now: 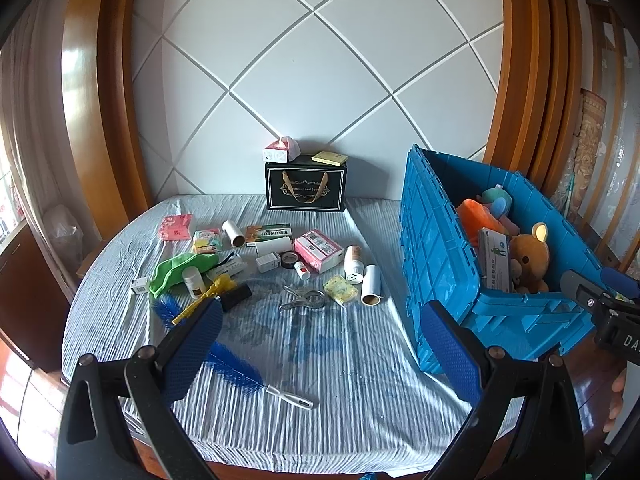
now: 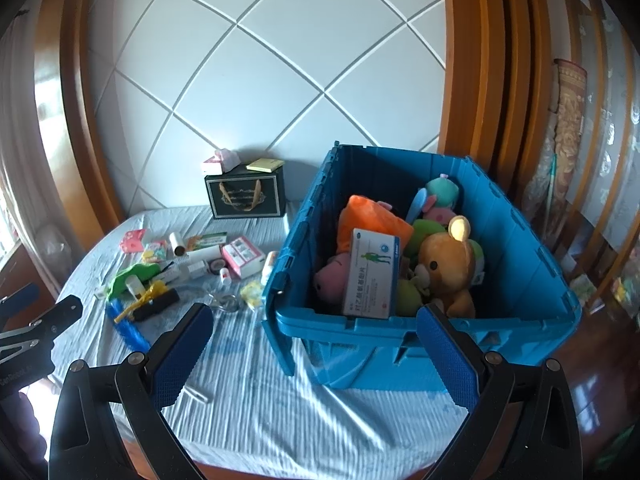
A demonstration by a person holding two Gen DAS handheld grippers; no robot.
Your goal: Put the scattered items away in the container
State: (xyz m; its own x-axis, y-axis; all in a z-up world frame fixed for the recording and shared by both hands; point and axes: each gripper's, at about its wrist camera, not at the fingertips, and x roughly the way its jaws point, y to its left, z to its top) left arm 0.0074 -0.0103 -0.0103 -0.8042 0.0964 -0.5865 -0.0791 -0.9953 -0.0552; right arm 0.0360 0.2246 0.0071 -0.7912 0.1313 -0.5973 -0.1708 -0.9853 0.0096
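A blue plastic crate [image 1: 440,256] [image 2: 532,248] stands at the table's right side, holding plush toys, a brown bear [image 2: 448,268] and a white medicine box [image 2: 372,276]. Scattered items lie left of it: pink box [image 1: 318,250], white bottle [image 1: 354,264], paper rolls [image 1: 370,290], yellow packet [image 1: 340,289], metal clips [image 1: 304,300], green cloth [image 1: 180,270], blue bottle brush [image 1: 236,364]. My left gripper [image 1: 320,352] is open and empty above the table's near part. My right gripper [image 2: 316,356] is open and empty before the crate's near wall.
A black gift box [image 1: 305,190] with a tissue pack [image 1: 280,151] and yellow pad on top stands at the back wall. The table has a striped blue-white cloth [image 1: 340,400]. Wooden frames flank the white panelled wall.
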